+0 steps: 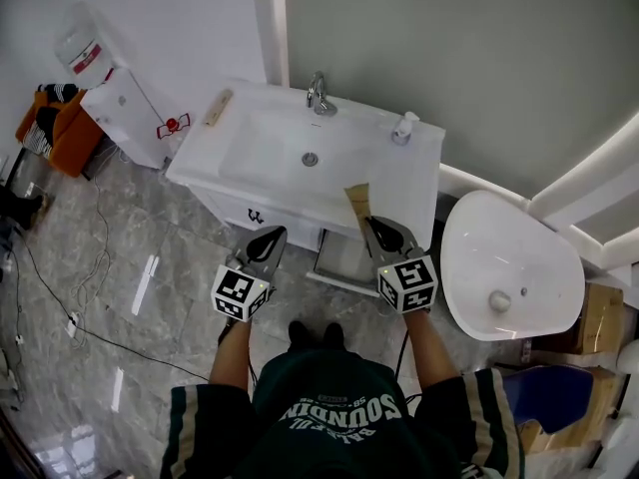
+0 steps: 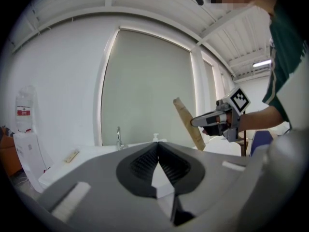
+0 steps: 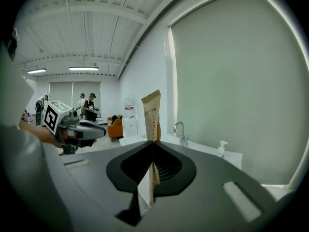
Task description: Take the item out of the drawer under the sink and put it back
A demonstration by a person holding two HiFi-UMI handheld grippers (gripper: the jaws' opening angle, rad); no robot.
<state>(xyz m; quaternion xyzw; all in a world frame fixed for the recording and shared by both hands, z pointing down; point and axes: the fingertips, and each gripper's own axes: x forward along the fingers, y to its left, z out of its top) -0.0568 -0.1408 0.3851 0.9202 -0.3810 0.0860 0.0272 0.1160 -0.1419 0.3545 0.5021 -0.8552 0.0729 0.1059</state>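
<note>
Far left of the sink a water dispenser stands against the wall, with an orange seat beside it. A small wooden piece lies on the sink's left rim. In front of the sink, left of its centre, the left gripper hovers over the floor with its jaws pressed together on nothing; the left gripper view shows only the sink's faucet past the closed tips. The drawer under the sink stands pulled open, between the two grippers. Over the drawer's right edge the right gripper has its jaws pinching the lower end of a beige tube, which stands nearly upright, out of the drawer and level with the sink's front rim. A soap bottle sits at the sink's right back corner. Right of the sink rests a loose white basin.
</note>
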